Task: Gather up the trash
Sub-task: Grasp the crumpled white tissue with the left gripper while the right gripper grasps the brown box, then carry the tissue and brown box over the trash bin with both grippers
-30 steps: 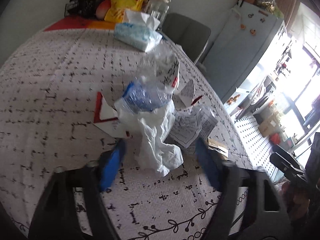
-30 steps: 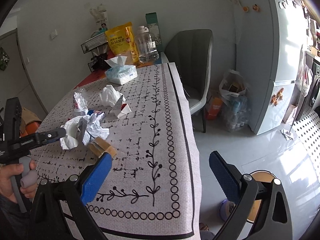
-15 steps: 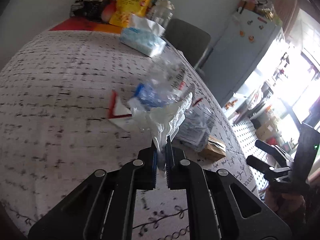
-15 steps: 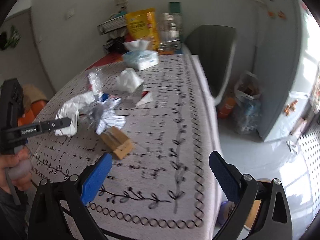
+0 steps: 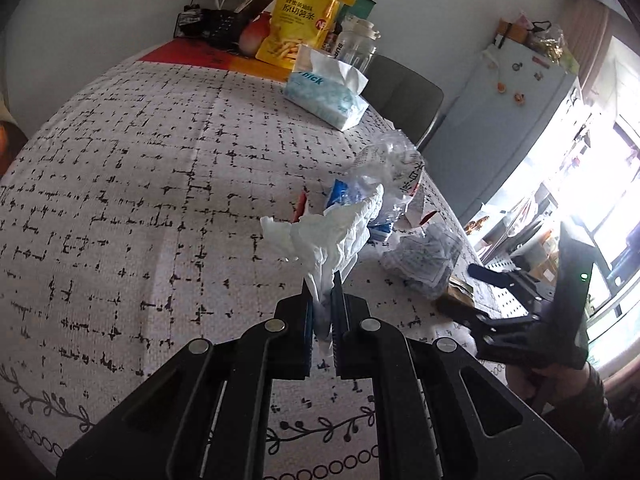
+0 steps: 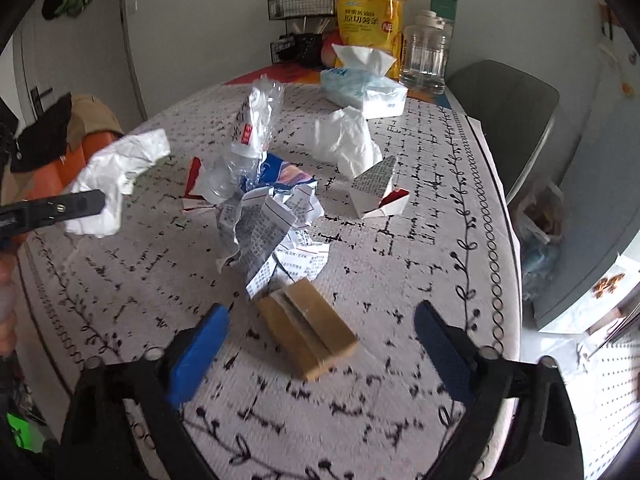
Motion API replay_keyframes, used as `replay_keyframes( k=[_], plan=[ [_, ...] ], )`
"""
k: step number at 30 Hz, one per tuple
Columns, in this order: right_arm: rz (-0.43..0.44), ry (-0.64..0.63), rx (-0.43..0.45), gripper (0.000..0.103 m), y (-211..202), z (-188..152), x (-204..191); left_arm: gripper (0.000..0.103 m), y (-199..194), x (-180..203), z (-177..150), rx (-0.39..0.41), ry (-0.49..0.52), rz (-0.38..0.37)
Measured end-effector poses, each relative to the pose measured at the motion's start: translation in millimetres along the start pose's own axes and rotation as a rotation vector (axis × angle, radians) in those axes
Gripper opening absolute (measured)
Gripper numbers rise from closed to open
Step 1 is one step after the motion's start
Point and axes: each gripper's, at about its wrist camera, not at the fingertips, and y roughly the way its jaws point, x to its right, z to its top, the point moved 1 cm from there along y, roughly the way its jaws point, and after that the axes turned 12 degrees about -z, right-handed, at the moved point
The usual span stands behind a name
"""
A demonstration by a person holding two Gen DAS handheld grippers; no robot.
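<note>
Now crumpled tissue [image 5: 332, 236] between left hand-held gripper [image 5: 322, 300]

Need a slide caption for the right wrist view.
Open right gripper approaches a small brown cardboard box on the patterned tablecloth; left gripper holds a crumpled white tissue.

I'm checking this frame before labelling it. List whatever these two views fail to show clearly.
- Trash bin: in neither view, so where the crumpled tissue held by the left gripper should go is unknown.
- Brown cardboard box: motion-blurred in the right wrist view; mostly hidden behind the right gripper in the left wrist view.
- Print on the crumpled leaflet: too small to read.
</note>
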Motion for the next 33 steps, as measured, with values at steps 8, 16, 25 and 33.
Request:
replay_keyframes(
  k=[8, 16, 25, 33],
  plan=[
    [0.107, 0.089, -0.004, 0.046, -12, -17, 6, 0.008, -2, 9, 3, 0.009, 0.021, -0.009],
    [0.066, 0.209, 0.0, 0.046, -38, -45, 38, 0.008, 4, 34, 6, 0.02, 0.046, -0.034],
    [-0.014, 0.324, 0.048, 0.046, -63, -60, 94, 0.008, 26, 79, 15, 0.009, 0.099, -0.09],
    [-0.078, 0.419, 0.044, 0.046, -71, -82, 140, 0.008, 64, 131, 22, -0.033, 0.175, -0.127]
  ],
)
